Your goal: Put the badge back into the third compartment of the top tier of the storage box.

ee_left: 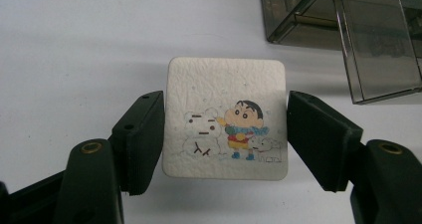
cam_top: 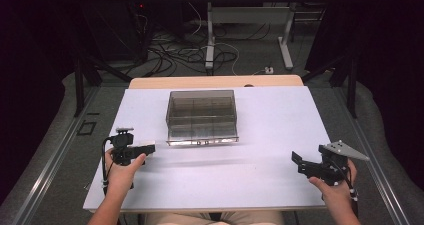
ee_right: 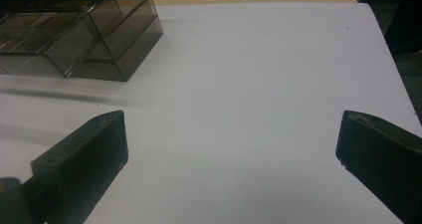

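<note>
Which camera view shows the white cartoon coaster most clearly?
The left gripper view: the coaster faces the camera, clamped by its side edges in the left gripper, drawing legible. In the high view it is a pale edge-on sliver.

Bare worktop [ee_right: 249,109] lies between and ahead of the right fingers [ee_right: 84,159]; the smoky box [ee_right: 74,32] blocks their far left.

The left gripper [cam_top: 148,148] sits at 8 o'clock on the table, held level in the left hand [cam_top: 121,171], jaws pointing toward 3 o'clock and clamped on a coaster [ee_left: 226,118]. The right gripper [cam_top: 296,161] sits at 4 o'clock in the right hand [cam_top: 336,187], jaws spread wide, pointing toward 9 o'clock.
</note>
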`<action>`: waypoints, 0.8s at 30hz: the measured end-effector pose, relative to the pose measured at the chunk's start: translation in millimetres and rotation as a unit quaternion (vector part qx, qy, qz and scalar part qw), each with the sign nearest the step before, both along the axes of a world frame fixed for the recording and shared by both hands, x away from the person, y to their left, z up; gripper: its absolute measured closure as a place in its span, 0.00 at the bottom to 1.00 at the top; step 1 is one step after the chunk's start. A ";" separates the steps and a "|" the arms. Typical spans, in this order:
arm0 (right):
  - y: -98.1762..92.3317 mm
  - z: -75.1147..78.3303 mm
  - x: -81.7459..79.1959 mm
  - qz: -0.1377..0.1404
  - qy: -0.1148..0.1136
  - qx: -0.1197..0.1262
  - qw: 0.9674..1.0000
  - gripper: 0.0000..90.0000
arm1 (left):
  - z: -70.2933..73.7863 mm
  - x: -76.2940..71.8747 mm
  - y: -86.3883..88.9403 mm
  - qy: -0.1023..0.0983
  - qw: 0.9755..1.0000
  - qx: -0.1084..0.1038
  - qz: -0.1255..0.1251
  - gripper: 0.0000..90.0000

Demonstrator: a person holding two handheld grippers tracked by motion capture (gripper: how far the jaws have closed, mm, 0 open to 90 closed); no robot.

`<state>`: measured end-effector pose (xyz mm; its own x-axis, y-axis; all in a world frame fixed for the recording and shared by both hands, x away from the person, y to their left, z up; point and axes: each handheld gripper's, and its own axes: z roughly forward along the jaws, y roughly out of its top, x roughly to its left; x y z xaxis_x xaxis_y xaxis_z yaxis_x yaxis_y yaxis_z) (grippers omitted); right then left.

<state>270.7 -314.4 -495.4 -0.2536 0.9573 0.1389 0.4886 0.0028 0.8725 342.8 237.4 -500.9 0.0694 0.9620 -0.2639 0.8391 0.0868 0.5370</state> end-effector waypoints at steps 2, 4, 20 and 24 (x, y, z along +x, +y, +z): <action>-0.4 0.0 0.1 0.002 -0.003 0.000 1.000 0.00 | 0.4 -0.6 0.2 -0.004 1.000 0.001 0.002 0.37; -0.2 0.2 0.0 0.002 -0.003 -0.001 1.000 0.00 | 2.0 -1.3 0.6 -0.006 1.000 -0.001 0.003 0.37; 1.2 0.2 -0.1 0.002 -0.002 0.000 1.000 0.00 | 18.0 -9.5 0.4 -0.029 0.999 -0.022 0.019 0.37; 1.7 0.3 -0.2 0.002 0.000 0.002 1.000 0.00 | 23.4 -10.6 1.1 -0.028 0.999 -0.022 0.018 0.37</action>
<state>270.5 -312.7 -495.2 -0.2579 0.9556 0.1427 0.4878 0.0013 0.8729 332.2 238.4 -477.5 0.0506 0.9519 -0.3022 0.8034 0.1410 0.5786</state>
